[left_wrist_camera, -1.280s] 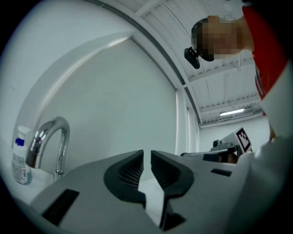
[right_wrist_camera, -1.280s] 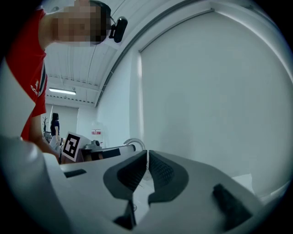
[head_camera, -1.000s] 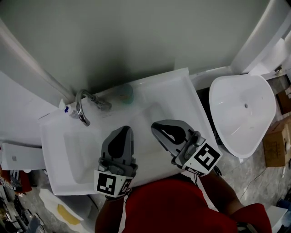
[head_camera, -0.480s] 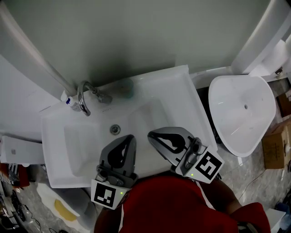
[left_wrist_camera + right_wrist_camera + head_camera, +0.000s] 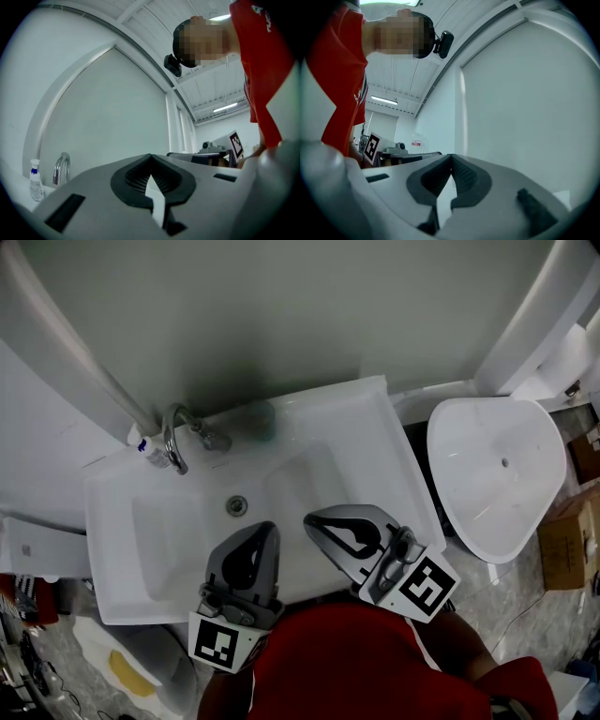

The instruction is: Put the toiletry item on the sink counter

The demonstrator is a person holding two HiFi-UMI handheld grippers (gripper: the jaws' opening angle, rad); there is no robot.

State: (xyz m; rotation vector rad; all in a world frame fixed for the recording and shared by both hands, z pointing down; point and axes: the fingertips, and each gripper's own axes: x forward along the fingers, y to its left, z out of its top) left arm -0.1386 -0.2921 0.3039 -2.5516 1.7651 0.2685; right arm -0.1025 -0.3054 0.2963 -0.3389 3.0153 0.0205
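A small white bottle with a blue cap (image 5: 141,444) stands on the white sink counter (image 5: 375,418) at the back left, beside the chrome faucet (image 5: 172,439); it also shows at the left in the left gripper view, bottle (image 5: 35,180). My left gripper (image 5: 269,525) hovers over the basin's near side, shut and empty. My right gripper (image 5: 310,518) hangs just to its right, also shut with nothing in it. Both point level at the wall, well short of the bottle. The tips of the left gripper (image 5: 150,156) and of the right gripper (image 5: 451,155) meet in their own views.
A pale green round item (image 5: 261,422) rests on the counter's back edge right of the faucet. The drain (image 5: 237,505) lies in the basin ahead of the left gripper. A white toilet bowl (image 5: 497,474) stands to the right, a cardboard box (image 5: 567,540) beyond it.
Both grippers have drawn back toward the person and risen a little, which uncovered the drain. Over the last half second they have held still.
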